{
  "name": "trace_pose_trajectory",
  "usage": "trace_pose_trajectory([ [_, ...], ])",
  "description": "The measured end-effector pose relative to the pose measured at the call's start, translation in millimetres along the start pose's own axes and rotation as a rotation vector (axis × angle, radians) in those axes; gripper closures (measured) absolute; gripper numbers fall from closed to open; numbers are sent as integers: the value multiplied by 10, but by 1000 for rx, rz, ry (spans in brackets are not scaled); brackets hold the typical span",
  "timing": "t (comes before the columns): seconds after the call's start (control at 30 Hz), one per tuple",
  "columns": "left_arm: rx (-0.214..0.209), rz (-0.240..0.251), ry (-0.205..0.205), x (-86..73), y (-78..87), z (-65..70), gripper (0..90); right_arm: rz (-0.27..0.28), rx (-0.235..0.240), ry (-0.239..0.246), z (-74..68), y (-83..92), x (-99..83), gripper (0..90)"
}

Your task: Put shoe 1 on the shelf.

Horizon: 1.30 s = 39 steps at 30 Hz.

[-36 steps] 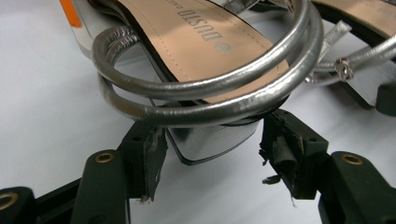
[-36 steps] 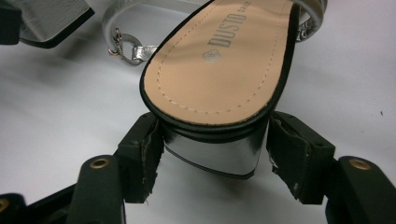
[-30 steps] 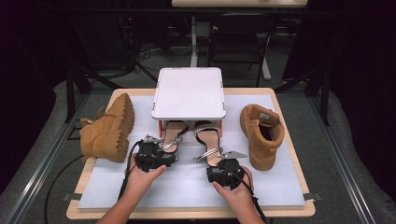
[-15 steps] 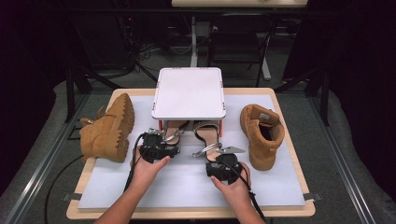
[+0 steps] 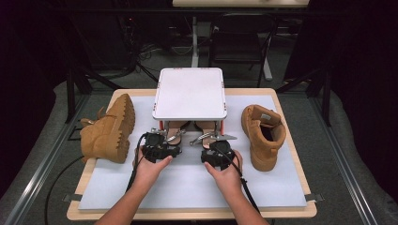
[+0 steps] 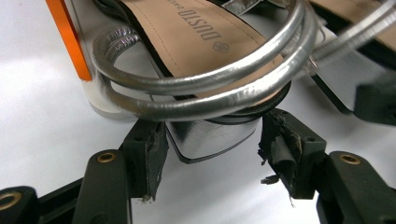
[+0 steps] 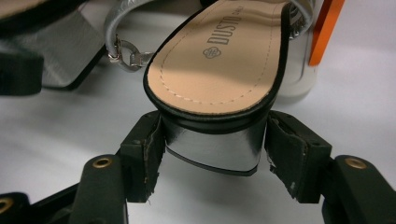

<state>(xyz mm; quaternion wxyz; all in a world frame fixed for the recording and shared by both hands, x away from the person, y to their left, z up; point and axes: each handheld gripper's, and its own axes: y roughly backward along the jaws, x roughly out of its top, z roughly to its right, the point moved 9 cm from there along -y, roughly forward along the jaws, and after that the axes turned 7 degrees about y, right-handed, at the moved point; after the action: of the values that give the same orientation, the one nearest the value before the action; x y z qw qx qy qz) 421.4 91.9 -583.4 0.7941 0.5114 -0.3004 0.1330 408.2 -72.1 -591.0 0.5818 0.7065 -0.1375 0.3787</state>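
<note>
Sandals gripped by their heels
Left hand-held gripper (image 6: 210, 154) holds the left sandal (image 6: 205, 42)'s block heel; right hand-held gripper (image 7: 215, 149) clamps the right sandal (image 7: 224, 60)'s heel, lower centre.

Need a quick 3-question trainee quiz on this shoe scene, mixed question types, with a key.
1. True or false: the left boot and the right boot both stand upright.
2. What sits between the right gripper fingers? A) a boot toe B) the right sandal heel C) an orange leg
3. Fill in: the left sandal and the right sandal both reach under the white ___.

Key: 1. False, the left boot lies on its side. 2. B. 3. stand.
</note>
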Motion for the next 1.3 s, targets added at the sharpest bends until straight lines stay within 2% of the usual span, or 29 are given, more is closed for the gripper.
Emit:
trace_pose_trajectory([
  [0.2, 0, 0, 3, 0, -14, -1, 415, 10, -8, -10, 13, -114, 104, 381],
  [0.33, 1, 17, 4, 54, -46, -19, 415, 6, -15, -21, 23, -179, 140, 384],
  [0.53, 8, 31, 2, 114, -123, -35, 415, -5, -31, -13, 22, -207, 113, 385],
  [0.93, 23, 72, -11, 202, -263, -92, 415, -2, -33, -20, 2, -216, 110, 386],
  [1.07, 46, 70, -36, 204, -310, -112, 415, 2, -34, -24, -4, -220, 114, 386],
  [1.3, 45, 83, -31, 217, -338, -113, 415, 15, -41, -35, -8, -235, 143, 386],
])
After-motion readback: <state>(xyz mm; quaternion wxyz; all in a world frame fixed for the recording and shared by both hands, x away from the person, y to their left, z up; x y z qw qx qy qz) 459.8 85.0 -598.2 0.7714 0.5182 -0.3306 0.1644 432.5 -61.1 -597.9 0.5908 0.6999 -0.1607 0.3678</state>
